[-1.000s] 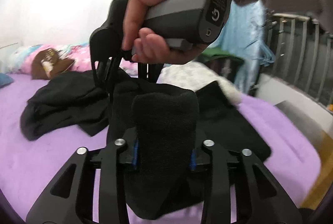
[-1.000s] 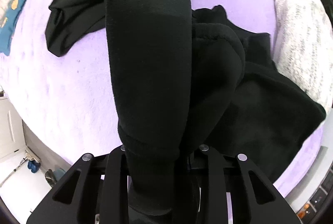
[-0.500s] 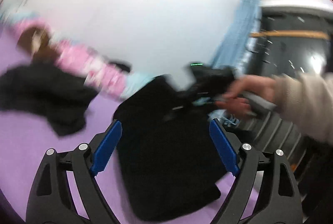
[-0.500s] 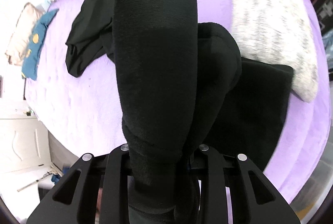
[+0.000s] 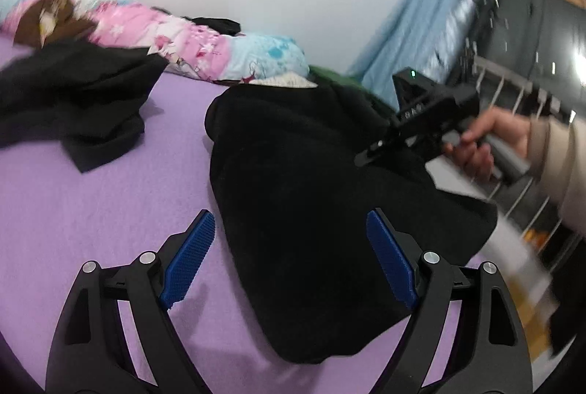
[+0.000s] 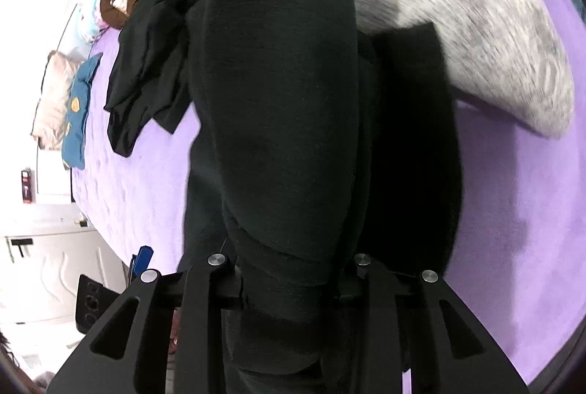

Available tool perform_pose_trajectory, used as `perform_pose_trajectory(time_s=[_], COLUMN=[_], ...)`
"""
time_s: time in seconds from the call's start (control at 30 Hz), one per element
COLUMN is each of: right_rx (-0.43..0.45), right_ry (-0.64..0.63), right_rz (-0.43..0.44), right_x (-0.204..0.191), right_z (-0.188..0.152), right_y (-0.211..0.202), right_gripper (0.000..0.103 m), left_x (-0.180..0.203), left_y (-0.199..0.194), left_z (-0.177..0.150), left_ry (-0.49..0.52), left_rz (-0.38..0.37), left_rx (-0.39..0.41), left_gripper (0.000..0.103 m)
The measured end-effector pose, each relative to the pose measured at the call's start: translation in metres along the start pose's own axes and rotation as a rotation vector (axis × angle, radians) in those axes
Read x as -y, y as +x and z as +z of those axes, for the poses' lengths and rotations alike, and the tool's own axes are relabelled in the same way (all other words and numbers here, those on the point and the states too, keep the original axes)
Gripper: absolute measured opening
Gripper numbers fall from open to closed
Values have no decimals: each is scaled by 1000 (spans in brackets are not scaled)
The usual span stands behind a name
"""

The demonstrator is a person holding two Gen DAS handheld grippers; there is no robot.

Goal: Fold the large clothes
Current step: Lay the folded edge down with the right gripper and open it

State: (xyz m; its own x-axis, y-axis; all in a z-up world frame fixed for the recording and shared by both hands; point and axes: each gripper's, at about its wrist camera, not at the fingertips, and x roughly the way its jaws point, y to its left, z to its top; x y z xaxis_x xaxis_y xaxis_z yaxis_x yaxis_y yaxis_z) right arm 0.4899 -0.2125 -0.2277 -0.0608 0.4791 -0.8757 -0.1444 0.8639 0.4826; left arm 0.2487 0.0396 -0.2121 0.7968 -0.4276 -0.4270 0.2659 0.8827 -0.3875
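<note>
Between the spread blue pads [image 5: 190, 258] of the left claw [image 5: 289, 262], the near edge of the black fleece garment [image 5: 315, 211] lies folded on the purple bed [image 5: 91, 211]; nothing is pinched, the claw stands wide open above it. The right claw [image 6: 289, 269] grips a thick roll of the same garment, fabric bulging up ahead of it; its jaws are just beginning to open, with cloth between them.

Risks, as judged:
- Right claw letting go mid-carry: the held layer could drop short or skewed, leaving a crooked fold.
- The fleece is bulky; the fold may spring back once released.
- The white fuzzy blanket [image 6: 476, 28] lies just beyond the right claw and touches the garment; the cloth could land on it.
- A second black garment [image 5: 73, 108], off to the left claw's left, could be mistaken for the target.

Versus one second earlier: the left claw then clamped a fleece roll, now released and flat. The right claw has swung out to the right side.
</note>
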Motion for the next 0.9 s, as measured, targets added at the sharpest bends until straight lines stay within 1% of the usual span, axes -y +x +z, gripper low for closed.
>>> perform_pose_trajectory(time_s=[0.07,0.13,0.2,0.3,0.33,0.37,0.47,0.53,0.6,0.67,0.73,0.77,0.83,0.9], right_rx=[6,6,11,32,44,48,43,46,55,66,82,91,119,143], right_ry=[0,7,40,5,-4,0,36,16,-23,-67,-95,-103,-122,-111], right_rz=[2,5,24,18,23,22,19,-1,-28,-60,-97,-126,-243,-252], right_x=[17,33,56,65,69,73,86,88,78,71,65,62,57,57], right_z=[-3,-8,-11,-12,-12,-12,-13,-14,-16,-20,-26,-30,-40,-47], right_y=[3,3,1,3,5,8,12,11,10,6,2,0,-6,-17], right_gripper=[31,32,33,36,39,40,44,46,50,57,64,73,89,89], left_x=[4,-4,-15,-21,-20,-19,-11,-9,-8,-4,3,6,9,11], left_y=[7,10,16,28,32,39,53,54,56,62,67,70,71,73], left_z=[-2,-4,-2,2,2,0,-10,-12,-14,-18,-23,-24,-25,-25], left_ry=[25,-50,-109,-125,-122,-110,-72,-59,-34,-7,47,69,94,129], left_rz=[-17,-91,-112,-109,-108,-92,-79,-71,-54,-48,-25,-15,1,15], left_rx=[-18,-19,-18,-35,-44,-65,-109,-116,-127,-159,-184,-195,-205,-205], left_gripper=[81,81,81,81,81,81,81,81,82,82,82,82,82,82])
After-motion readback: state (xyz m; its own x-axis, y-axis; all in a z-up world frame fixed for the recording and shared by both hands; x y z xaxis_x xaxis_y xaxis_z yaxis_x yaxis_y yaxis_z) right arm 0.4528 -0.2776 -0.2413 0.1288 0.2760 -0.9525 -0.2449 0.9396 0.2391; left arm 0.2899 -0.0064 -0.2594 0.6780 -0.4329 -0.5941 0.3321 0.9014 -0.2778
